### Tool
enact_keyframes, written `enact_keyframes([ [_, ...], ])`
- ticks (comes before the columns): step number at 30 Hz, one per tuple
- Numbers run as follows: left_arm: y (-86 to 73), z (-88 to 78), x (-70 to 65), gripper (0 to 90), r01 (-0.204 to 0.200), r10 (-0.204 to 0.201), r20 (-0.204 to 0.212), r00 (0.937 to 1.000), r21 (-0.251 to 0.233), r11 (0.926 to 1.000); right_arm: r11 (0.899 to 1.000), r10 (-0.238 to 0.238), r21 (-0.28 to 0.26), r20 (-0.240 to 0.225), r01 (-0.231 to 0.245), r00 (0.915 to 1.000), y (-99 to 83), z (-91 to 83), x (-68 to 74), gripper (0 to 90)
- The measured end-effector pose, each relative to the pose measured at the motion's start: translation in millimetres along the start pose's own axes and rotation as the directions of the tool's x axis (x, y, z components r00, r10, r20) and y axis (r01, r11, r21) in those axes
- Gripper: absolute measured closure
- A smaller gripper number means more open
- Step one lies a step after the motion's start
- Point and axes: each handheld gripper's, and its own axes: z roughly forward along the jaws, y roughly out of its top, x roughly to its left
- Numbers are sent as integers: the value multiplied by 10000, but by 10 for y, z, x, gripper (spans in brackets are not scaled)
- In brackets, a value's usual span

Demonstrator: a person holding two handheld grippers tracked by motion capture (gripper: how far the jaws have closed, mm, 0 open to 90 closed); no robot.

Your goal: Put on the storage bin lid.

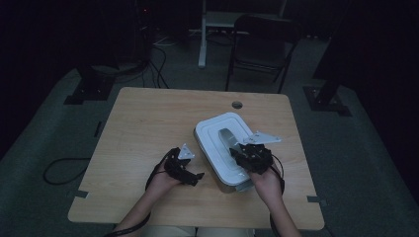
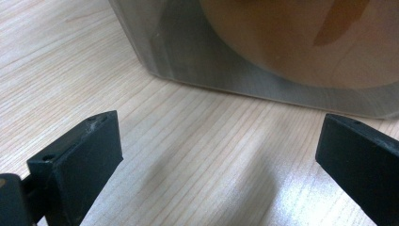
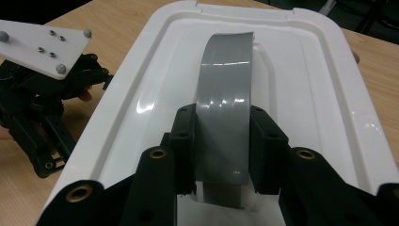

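Gripping the grey handle (image 3: 222,103) on the white box lid (image 3: 306,84) with our right hand-held gripper (image 3: 221,141), we are holding the left hand-held gripper (image 2: 216,155) open, just beside the box (image 1: 225,145) on the surface (image 1: 143,123).

1. Wide bare stretch on the light wooden table (image 1: 143,123), left and far side: free passage there.
2. The white-lidded rectangular plastic box (image 1: 217,140) blocks the centre-right.
3. The left gripper (image 1: 196,176) sits just beside the box's near-left wall, jaws spread wide over bare wood.
4. The right gripper (image 3: 222,136) is clamped on the lid's grey arched handle (image 3: 226,89), occupying the lid's middle.
5. A narrow strip runs along the table's right edge.
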Motion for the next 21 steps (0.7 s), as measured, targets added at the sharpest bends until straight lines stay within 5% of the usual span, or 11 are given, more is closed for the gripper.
enact_keyframes([
  [21, -43, -28, 32, 16, 219, -219, -9, 9998, -97, 9997, 10000, -41, 78, -202, 43, 9998, 2, 40, 22, 674],
])
